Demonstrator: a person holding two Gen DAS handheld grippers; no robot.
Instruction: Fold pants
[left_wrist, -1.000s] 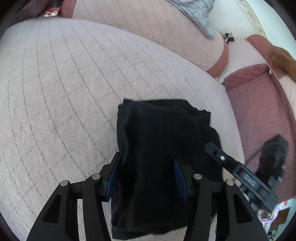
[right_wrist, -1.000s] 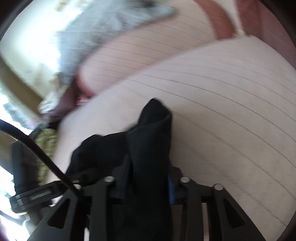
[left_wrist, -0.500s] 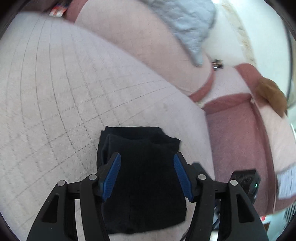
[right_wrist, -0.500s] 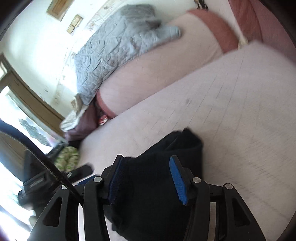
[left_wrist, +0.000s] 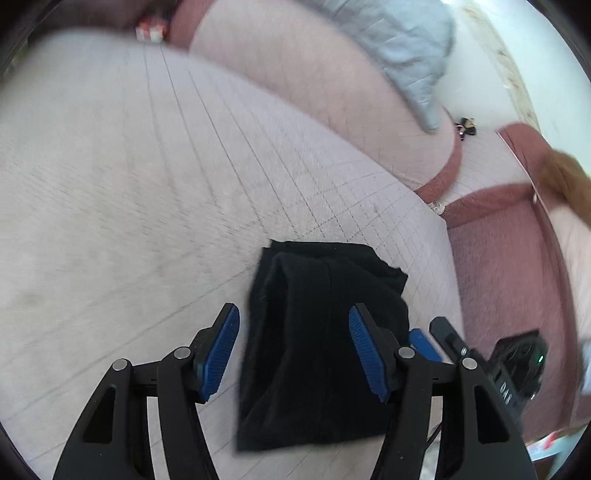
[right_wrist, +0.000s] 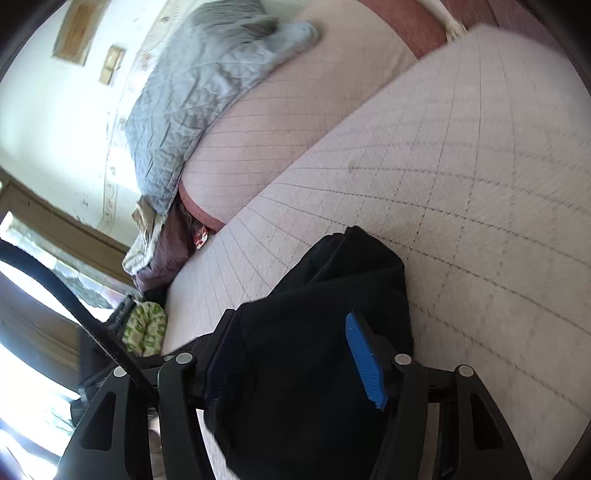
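Note:
The black pants (left_wrist: 321, 332) lie folded into a compact bundle on the quilted pale pink cushion (left_wrist: 147, 192). They also show in the right wrist view (right_wrist: 325, 369). My left gripper (left_wrist: 293, 354) is open, its blue pads (left_wrist: 221, 354) spread either side of the bundle and held above it. My right gripper (right_wrist: 291, 358) is open too, above the bundle's other side. The right gripper's body also shows at the right of the left wrist view (left_wrist: 480, 369).
A pink backrest cushion (left_wrist: 314, 92) runs behind the seat, with a grey quilted blanket (right_wrist: 207, 85) draped over it. A dark red cushion (left_wrist: 509, 266) lies to the right. A green patterned item (right_wrist: 144, 328) sits off the seat's left end.
Both grippers let go of the pants and opened. The bundle now lies flat on the cushion, and both grippers have lifted and drawn back from it.

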